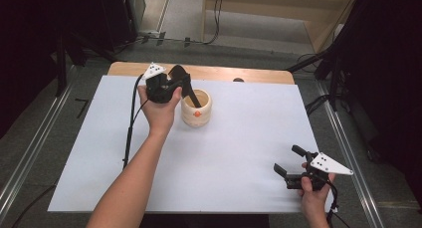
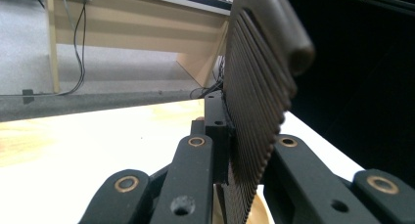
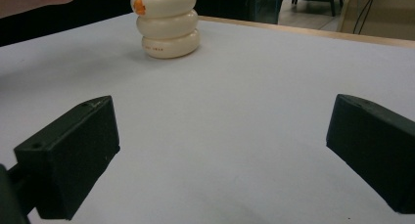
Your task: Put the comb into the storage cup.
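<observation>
Left gripper (image 1: 185, 85): held near the table's far edge, left of centre; its jaws are clamped on a dark ribbed comb (image 2: 257, 106), gripping it low down, the teeth running edge-on up the left gripper view.
Comb's lower end: in the high view a dark end slants down inside the holder's mouth; whether it touches the bottom I cannot tell.
Cream holder (image 1: 196, 107): a ringed, three-tiered cup with a small orange mark, standing upright on the white sheet just right of the left hand, well in from the table's left edge.
Step in hand: judged as setting the comb down into the holder.
Doing it well: keep the comb over the middle of the opening, lower it straight so it does not drag the rim and tip the light cup, and ease the jaws apart only once the comb's weight rests inside.
Risk: the gripper body sits close to the rim; a sideways pull could shove the cup.
Right gripper (image 1: 292, 164): near the table's near right corner, jaws wide apart and holding nothing, well away from the holder.
</observation>
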A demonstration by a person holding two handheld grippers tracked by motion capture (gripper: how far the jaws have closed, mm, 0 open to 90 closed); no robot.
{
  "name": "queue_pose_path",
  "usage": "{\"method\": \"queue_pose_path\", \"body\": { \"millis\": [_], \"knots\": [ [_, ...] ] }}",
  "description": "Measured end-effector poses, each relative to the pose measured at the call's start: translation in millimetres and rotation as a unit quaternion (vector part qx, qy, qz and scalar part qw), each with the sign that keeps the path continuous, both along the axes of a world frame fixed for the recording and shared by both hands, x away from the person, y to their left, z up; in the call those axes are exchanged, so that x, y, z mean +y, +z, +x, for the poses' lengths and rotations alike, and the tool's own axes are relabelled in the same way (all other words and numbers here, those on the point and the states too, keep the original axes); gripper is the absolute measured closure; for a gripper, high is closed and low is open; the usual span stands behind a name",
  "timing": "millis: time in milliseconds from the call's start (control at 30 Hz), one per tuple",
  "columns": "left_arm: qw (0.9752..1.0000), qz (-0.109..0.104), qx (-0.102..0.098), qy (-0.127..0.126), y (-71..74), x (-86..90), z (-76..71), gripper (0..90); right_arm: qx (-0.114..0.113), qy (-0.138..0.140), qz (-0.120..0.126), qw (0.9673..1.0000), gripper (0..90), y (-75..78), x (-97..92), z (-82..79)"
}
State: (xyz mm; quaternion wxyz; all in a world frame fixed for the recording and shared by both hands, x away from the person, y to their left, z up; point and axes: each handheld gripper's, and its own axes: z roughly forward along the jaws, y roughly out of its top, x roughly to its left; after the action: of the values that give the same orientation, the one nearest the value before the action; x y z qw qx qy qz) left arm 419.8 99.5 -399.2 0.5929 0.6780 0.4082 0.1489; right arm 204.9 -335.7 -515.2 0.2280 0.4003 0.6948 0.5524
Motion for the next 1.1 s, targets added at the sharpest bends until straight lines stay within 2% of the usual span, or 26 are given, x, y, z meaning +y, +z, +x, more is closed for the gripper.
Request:
{"method": "queue_pose_path", "body": {
  "millis": [633,867,1100],
  "knots": [
    [0.9996,-0.01,0.027,0.006,-22.3,-1.6,3.9,84.5,-0.002,0.001,0.0,1.0,0.0,0.0,-0.3,0.2],
    [0.9994,-0.009,0.033,0.008,-25.9,-2.4,4.8,84.5,-0.001,0.0,0.0,1.0,0.0,0.1,0.1,0.2],
    [0.9989,-0.019,0.043,0.008,-29.5,-3.3,6.2,84.4,0.0,0.0,0.0,1.0,0.0,0.1,0.1,0.2]
  ]
}}
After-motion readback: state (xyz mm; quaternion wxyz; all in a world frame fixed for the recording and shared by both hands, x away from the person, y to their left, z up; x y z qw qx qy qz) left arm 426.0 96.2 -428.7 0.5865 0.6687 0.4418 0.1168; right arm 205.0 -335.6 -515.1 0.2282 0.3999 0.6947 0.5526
